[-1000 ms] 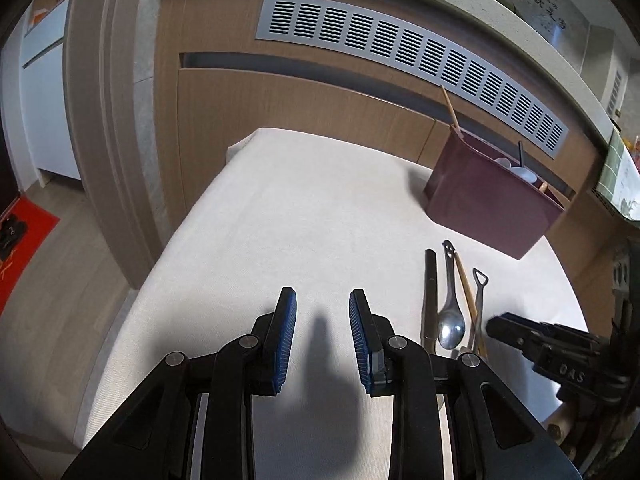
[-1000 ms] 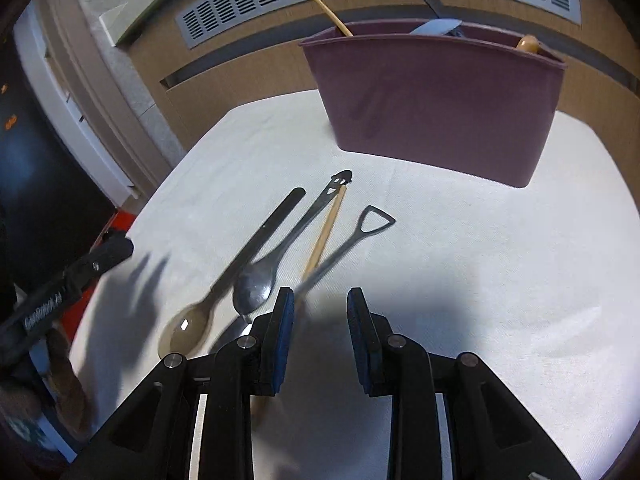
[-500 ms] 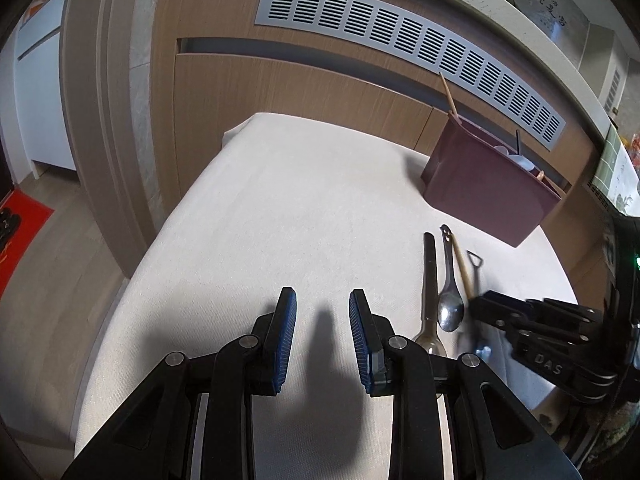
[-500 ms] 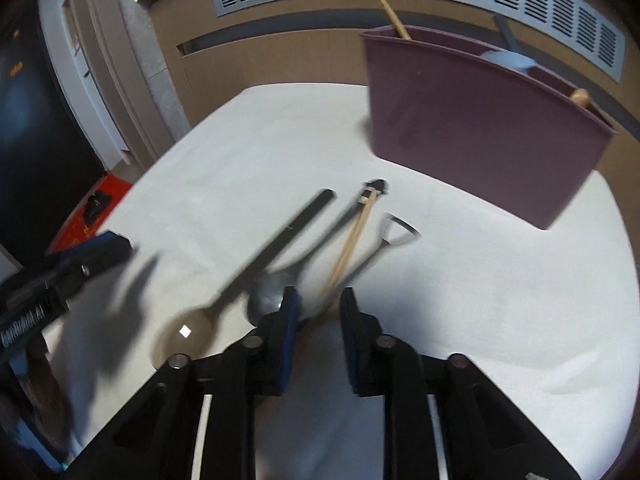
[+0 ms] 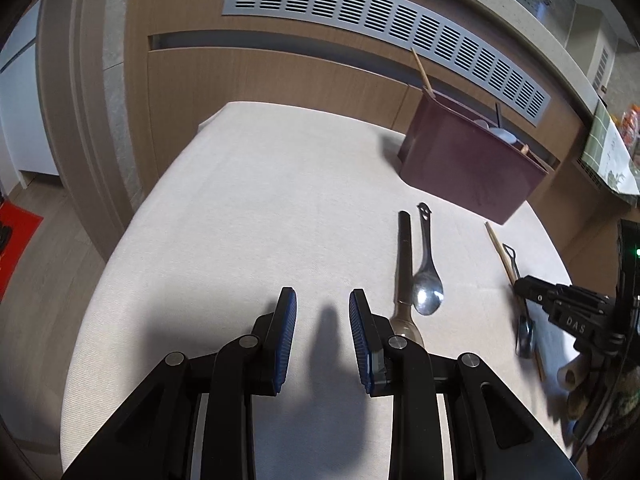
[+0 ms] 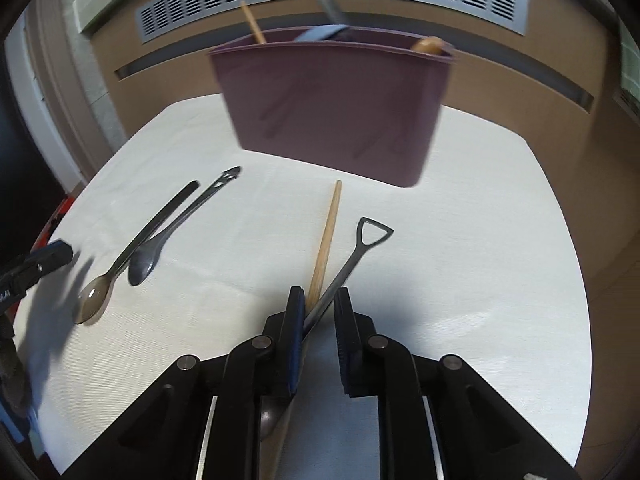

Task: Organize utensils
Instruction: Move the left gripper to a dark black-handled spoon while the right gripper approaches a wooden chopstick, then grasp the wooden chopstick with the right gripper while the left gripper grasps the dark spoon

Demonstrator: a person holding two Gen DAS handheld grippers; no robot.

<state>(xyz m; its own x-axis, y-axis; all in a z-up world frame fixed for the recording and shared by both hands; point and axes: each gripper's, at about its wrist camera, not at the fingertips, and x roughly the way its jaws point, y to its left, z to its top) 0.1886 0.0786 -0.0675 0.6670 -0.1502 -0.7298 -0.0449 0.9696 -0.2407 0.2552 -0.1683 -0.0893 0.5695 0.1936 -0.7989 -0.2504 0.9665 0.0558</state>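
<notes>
My right gripper [image 6: 318, 296] is shut on two crossed utensils: a wooden chopstick [image 6: 326, 236] and a steel spoon with a shovel-style handle [image 6: 360, 248]. Both handles point toward the maroon utensil bin [image 6: 332, 100], which holds several utensils. In the left wrist view the right gripper [image 5: 520, 284] sits at the right with that pair under it. A plain steel spoon [image 5: 428, 280] and a dark-handled spoon [image 5: 404, 248] lie side by side on the cloth, just right of my left gripper [image 5: 322, 300]. The left gripper is open with nothing between its pads.
A white cloth covers the table [image 5: 260, 200], with its left edge dropping to a wood floor and a red mat [image 5: 16, 232]. Behind the table stands a wooden cabinet with a grey vent grille [image 5: 360, 12]. The bin [image 5: 468, 176] stands at the far right of the table.
The right gripper closed on the chopstick and the shovel-handled spoon and carried them to the right, away from the other two spoons and nearer the bin. The left gripper stayed open.
</notes>
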